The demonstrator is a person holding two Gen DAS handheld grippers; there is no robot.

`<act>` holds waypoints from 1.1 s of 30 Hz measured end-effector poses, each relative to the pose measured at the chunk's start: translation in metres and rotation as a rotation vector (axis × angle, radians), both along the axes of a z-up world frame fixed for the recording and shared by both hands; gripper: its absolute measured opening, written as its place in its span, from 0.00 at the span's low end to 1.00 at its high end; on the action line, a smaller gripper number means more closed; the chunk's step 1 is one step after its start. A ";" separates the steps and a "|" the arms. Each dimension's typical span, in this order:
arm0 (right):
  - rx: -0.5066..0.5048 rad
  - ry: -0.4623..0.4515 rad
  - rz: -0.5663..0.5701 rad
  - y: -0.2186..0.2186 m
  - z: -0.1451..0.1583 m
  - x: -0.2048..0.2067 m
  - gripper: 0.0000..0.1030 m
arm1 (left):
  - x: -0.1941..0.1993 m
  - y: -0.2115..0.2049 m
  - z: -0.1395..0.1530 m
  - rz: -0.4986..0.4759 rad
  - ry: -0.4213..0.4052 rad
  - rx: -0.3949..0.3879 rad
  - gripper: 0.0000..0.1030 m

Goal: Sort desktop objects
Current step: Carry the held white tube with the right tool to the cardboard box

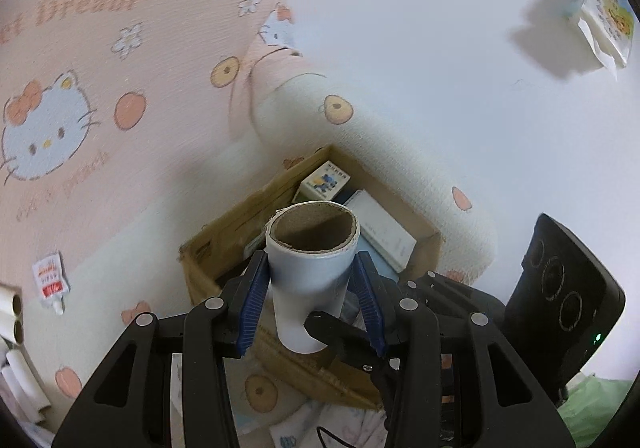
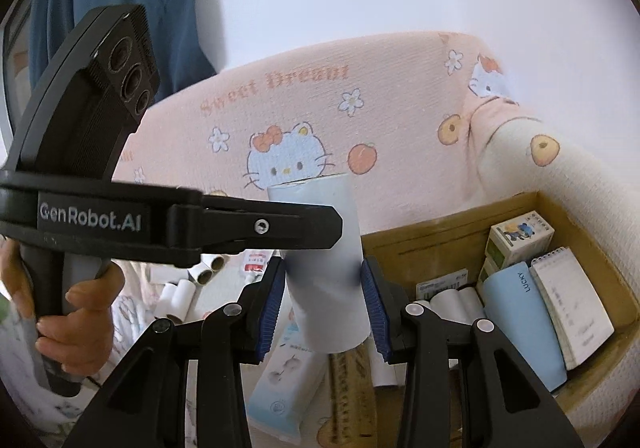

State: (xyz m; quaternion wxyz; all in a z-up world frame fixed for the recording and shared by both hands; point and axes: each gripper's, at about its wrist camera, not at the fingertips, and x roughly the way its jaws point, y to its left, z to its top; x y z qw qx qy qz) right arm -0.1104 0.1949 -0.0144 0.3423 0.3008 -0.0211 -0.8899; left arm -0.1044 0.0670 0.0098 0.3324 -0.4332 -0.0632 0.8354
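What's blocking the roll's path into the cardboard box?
Nothing visible: the paper roll, clamped in both the left gripper and the right gripper, hangs right by the cardboard box, whose top is open.

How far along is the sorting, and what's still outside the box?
Done: the cardboard box already holds a notebook, a blue LUCKY case, small cartons and white rolls.
In hand: the left tongs and right tongs both grip one paper roll by the box.
Left: loose rolls, a sachet and a tissue pack lie outside it.
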 end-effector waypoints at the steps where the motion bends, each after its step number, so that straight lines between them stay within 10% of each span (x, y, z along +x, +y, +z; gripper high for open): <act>1: -0.001 -0.012 0.004 0.004 0.001 -0.005 0.35 | -0.002 0.005 0.001 -0.003 0.001 -0.007 0.46; 33: 0.159 -0.227 0.109 0.009 -0.056 -0.105 0.44 | -0.075 0.044 -0.059 0.026 -0.247 -0.008 0.46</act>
